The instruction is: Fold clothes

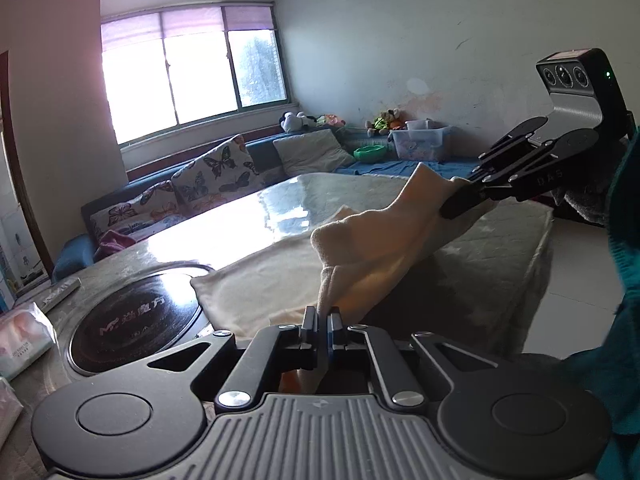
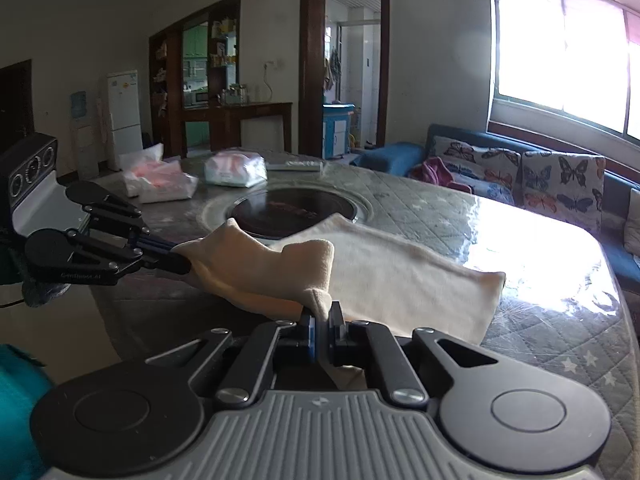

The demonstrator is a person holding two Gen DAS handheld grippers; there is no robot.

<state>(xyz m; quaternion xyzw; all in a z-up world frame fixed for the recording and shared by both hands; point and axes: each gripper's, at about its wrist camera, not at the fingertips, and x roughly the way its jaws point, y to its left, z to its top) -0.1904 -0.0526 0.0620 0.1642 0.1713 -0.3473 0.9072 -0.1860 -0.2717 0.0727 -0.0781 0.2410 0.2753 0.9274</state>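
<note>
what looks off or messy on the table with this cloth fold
Nothing is spilled or damaged. The cream cloth lies askew, its far corner overlapping the round black cooktop set into the table, while the left gripper and right gripper pinch its near edge.

- Left gripper point(image 1: 323, 320): jaws closed, pinching a fold of the cream cloth point(image 1: 360, 248) between the pads. It points slightly downward, toward the far side.
- Right gripper point(image 2: 323, 316): jaws closed, clamped on another edge of the same cloth. It also points slightly downward.
- Relative pose: the two grippers sit near each other, tips angled inward. In the left wrist view the right gripper appears at upper right; in the right wrist view the left gripper appears at left.
- A teal sleeve point(image 1: 624, 272) shows at the right edge.
</note>
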